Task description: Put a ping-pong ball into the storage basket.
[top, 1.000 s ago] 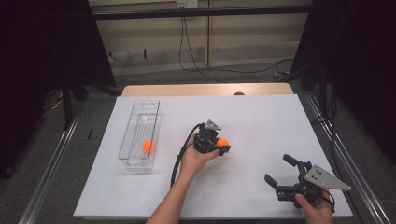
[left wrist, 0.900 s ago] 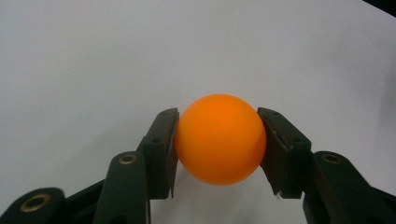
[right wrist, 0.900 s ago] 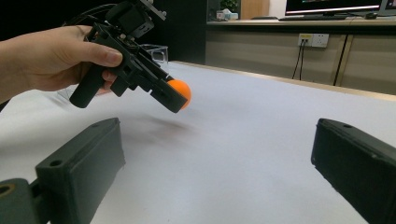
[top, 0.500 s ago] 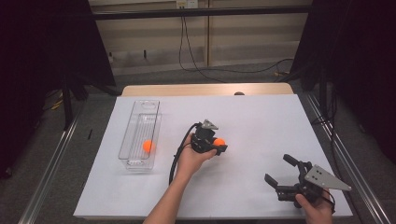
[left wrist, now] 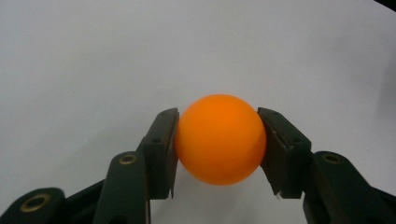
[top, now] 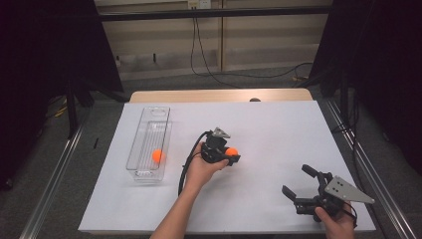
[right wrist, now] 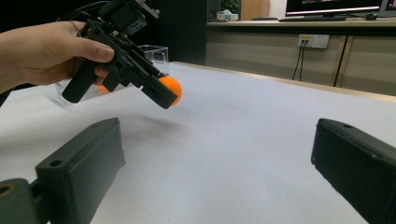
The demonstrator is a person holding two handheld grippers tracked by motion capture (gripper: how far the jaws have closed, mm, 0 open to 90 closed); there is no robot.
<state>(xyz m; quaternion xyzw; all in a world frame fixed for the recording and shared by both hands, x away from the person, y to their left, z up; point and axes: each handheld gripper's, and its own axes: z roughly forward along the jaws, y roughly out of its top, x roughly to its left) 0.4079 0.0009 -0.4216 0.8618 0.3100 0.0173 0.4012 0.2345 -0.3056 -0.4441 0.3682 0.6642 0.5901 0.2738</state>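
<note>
my left tool [top: 230,155] clamps a smooth matte orange ball [left wrist: 220,139] between its flat black pads [left wrist: 164,148], round ball touching both sides, held just above the white desk [top: 278,129] near its middle. my right tool [top: 300,189] sits low at the near right corner, blocky black jaws wide apart with nothing between them, grey three-cornered plate on top. a clear rectangular plastic bin [top: 141,172] with rounded corners lies at left, a second orange ball [top: 158,156] inside it.
</note>
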